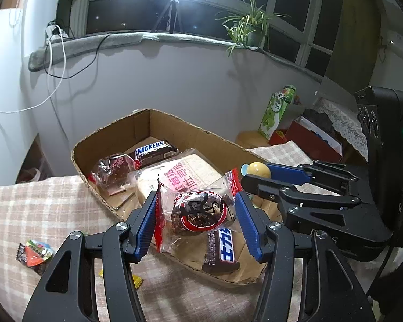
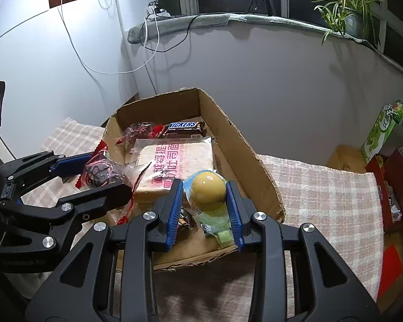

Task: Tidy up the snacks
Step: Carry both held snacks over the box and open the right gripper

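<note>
My left gripper (image 1: 196, 214) is shut on a clear-wrapped dark round cake with red print (image 1: 198, 213), held over the near end of the shallow cardboard box (image 1: 112, 131). Beside it, my right gripper (image 2: 204, 197) is shut on a yellow ball-shaped snack in a clear green-tinted wrapper (image 2: 208, 191), also above the box (image 2: 244, 145). Inside lie a Snickers bar (image 1: 154, 151), a second wrapped dark cake (image 1: 112, 170), a wrapped toast slice with pink print (image 1: 180, 173) and a brown chocolate bar with blue lettering (image 1: 221, 249).
The box rests on a checked cloth (image 1: 35, 209). Loose snack packets (image 1: 35, 253) lie on the cloth at the left, with yellow wrappers (image 1: 135, 280) near my fingers. A green carton (image 2: 384, 134) and a red box (image 2: 389, 185) stand at the right. A white wall lies behind.
</note>
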A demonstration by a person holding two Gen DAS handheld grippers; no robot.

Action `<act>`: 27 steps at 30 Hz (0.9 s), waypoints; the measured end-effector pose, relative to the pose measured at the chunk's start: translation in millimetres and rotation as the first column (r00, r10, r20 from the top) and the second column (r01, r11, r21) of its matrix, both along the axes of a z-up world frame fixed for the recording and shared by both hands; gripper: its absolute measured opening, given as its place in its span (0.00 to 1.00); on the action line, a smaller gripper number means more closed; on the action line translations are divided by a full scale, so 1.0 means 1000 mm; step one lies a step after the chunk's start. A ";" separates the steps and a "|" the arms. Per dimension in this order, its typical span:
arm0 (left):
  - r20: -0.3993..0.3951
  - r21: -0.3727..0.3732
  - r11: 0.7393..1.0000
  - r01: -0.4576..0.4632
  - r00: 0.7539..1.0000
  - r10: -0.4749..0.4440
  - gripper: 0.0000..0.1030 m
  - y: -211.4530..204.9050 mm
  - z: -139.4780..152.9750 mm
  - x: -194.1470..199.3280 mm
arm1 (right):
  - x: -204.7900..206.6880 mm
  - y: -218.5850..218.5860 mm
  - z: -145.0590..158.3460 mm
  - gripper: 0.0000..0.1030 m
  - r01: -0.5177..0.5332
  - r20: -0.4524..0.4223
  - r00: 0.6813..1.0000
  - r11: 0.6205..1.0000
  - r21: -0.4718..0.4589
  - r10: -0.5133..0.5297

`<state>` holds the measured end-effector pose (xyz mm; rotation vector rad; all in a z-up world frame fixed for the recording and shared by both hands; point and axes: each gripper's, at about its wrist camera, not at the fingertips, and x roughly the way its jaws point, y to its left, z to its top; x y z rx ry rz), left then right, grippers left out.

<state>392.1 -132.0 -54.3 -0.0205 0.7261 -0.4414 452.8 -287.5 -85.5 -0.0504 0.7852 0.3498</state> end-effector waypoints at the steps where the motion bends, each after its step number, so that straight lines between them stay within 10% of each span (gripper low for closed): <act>1: -0.002 0.001 1.000 0.001 1.000 -0.001 0.55 0.000 -0.001 0.000 | 0.000 0.000 0.000 0.33 0.005 0.003 1.000 1.000 -0.003 -0.005; 7: -0.010 0.005 1.000 0.001 1.000 -0.001 0.62 -0.002 -0.002 0.000 | -0.003 -0.002 0.005 0.58 0.033 0.033 0.999 0.999 -0.021 -0.033; 27: 0.018 -0.015 1.000 -0.004 1.000 0.004 0.63 0.002 0.012 -0.011 | -0.017 0.002 0.021 0.58 0.049 0.054 0.997 0.998 -0.043 -0.047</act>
